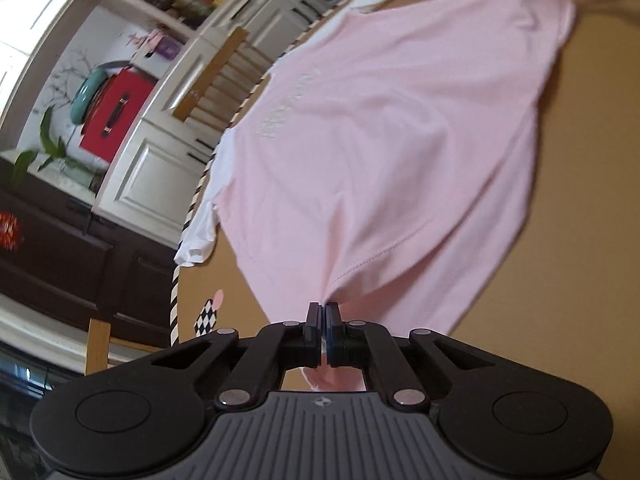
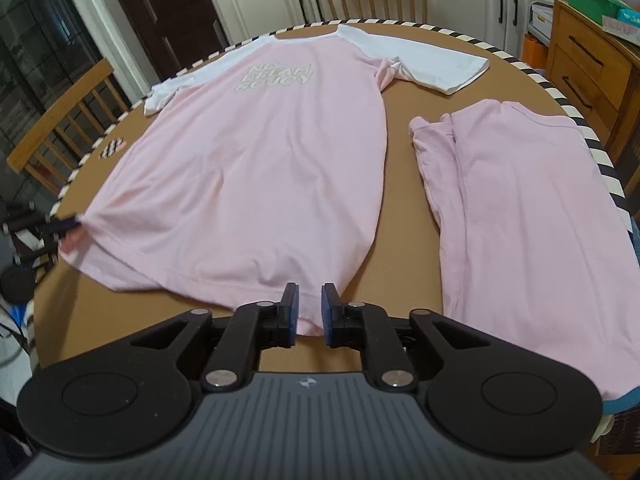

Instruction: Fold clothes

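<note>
T-shirt [image 2: 256,168], pink with white raglan sleeves and pale lettering on the chest, lies spread flat on the round brown worktop [image 2: 400,208], collar at the far edge, hem nearest the cameras; the left gripper [image 1: 323,308] has its jaws pressed together on a pinch of the hem corner, cloth bunching into radiating creases right at the tips and a tail of pink poking out behind them; the right gripper [image 2: 309,300] sits at the other hem corner with its jaws a narrow gap apart, the corner lying between the blue pads, not visibly clamped; off to the right of those jaws rests a second pink garment [image 2: 520,208], folded lengthwise, well apart from the shirt.

Handling, as a judgement: thin jersey knit, light, limp, no stiffness at all; it drapes and stretches toward whatever pulls it, as those creases show; not fragile, not slippery against the pads, though a shallow bite could slide off. Best holds look to be the stitched hem corners, where the doubled fabric gives more to bite; both corners lifted together and kept taut would stop the middle sagging; a white sleeve [image 2: 436,66] lies out to the side and may drag or flop.
</note>
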`<state>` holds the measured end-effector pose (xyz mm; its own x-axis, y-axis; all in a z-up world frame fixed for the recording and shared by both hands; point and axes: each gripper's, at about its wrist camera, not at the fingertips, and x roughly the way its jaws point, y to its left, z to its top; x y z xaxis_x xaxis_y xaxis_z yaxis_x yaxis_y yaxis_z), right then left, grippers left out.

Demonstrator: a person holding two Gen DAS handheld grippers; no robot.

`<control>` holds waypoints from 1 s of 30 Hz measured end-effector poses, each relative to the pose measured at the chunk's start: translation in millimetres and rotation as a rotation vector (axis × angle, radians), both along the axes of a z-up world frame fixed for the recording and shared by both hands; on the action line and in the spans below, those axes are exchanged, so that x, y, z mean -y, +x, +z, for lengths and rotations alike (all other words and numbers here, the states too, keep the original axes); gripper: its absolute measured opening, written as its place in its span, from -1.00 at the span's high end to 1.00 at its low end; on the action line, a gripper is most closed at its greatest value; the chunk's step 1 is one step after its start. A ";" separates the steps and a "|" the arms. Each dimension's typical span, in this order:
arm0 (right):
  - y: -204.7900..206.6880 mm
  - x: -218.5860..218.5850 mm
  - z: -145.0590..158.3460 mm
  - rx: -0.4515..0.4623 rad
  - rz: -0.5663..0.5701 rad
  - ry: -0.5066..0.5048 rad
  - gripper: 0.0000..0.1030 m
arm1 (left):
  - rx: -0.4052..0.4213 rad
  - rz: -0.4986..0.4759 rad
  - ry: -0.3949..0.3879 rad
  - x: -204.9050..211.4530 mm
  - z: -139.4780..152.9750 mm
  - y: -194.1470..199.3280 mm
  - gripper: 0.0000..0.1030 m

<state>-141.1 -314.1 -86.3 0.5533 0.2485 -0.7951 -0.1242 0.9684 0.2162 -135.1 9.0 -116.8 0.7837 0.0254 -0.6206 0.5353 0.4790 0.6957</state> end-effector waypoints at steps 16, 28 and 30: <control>-22.9 -47.1 -41.9 0.114 -0.066 -0.213 0.10 | 0.072 0.070 -0.080 -4.5 61.6 -8.9 0.94; -27.4 -55.0 -43.7 0.179 -0.150 -0.360 0.02 | 0.090 0.073 -0.103 1.8 81.0 -3.4 0.93; -26.2 -56.1 -44.5 0.186 -0.185 -0.402 -0.11 | 0.087 0.077 -0.101 -0.4 78.6 -2.1 0.92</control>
